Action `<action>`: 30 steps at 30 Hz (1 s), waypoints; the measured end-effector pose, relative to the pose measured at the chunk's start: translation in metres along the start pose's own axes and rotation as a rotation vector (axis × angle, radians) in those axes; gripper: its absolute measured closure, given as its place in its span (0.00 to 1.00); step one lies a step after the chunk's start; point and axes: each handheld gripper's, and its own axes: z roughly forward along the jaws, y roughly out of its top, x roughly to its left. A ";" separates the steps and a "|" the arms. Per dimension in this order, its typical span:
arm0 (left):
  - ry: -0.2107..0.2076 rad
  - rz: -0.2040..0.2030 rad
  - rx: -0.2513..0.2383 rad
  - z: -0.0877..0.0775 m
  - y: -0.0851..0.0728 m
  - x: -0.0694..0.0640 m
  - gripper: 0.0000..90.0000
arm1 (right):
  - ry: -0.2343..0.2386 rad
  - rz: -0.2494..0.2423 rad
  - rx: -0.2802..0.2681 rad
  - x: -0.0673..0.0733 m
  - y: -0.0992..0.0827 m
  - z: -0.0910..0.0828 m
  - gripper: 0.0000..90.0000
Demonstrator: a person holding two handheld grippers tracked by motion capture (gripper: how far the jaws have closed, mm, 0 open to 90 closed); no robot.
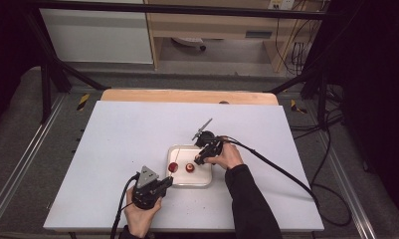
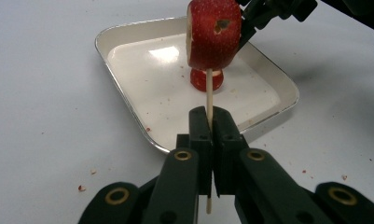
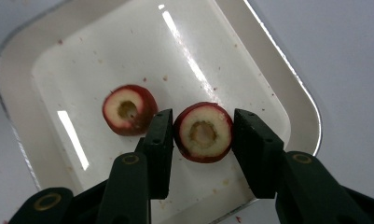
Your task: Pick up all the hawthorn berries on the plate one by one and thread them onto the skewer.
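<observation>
A shallow white tray (image 1: pixel 199 184) (image 2: pixel 128 56) (image 3: pixel 82 56) lies on the white table. My left gripper (image 1: pixel 167 180) (image 2: pixel 210 112) is shut on a thin wooden skewer (image 2: pixel 207 93), which carries a cored red fruit piece (image 1: pixel 173 167) (image 2: pixel 214 32) above the tray's near left corner. A second cored red piece (image 1: pixel 189 168) (image 2: pixel 207 79) (image 3: pixel 203 133) rests on the tray floor. My right gripper (image 1: pixel 199 160) (image 3: pixel 203 116) hovers over it, open, with a jaw on each side of it in the right gripper view. The skewered piece (image 3: pixel 128 109) appears to its left.
The right gripper's cable (image 1: pixel 286 174) trails off to the right across the table. Small red crumbs (image 2: pixel 82 188) dot the table and the tray floor. A wooden board (image 1: pixel 187 95) runs along the table's far edge. Black frame posts stand at both far corners.
</observation>
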 end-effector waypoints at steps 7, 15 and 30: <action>-0.007 -0.050 -0.024 -0.004 0.000 -0.003 0.98 | 0.050 0.171 -0.204 0.008 -0.002 -0.025 0.66; -0.004 -0.090 -0.067 -0.003 0.000 -0.014 0.98 | 0.111 0.354 -0.486 0.014 -0.022 -0.043 0.66; -0.024 -0.150 -0.078 0.008 -0.001 -0.039 0.98 | 0.158 0.573 -0.932 0.031 -0.052 -0.032 0.66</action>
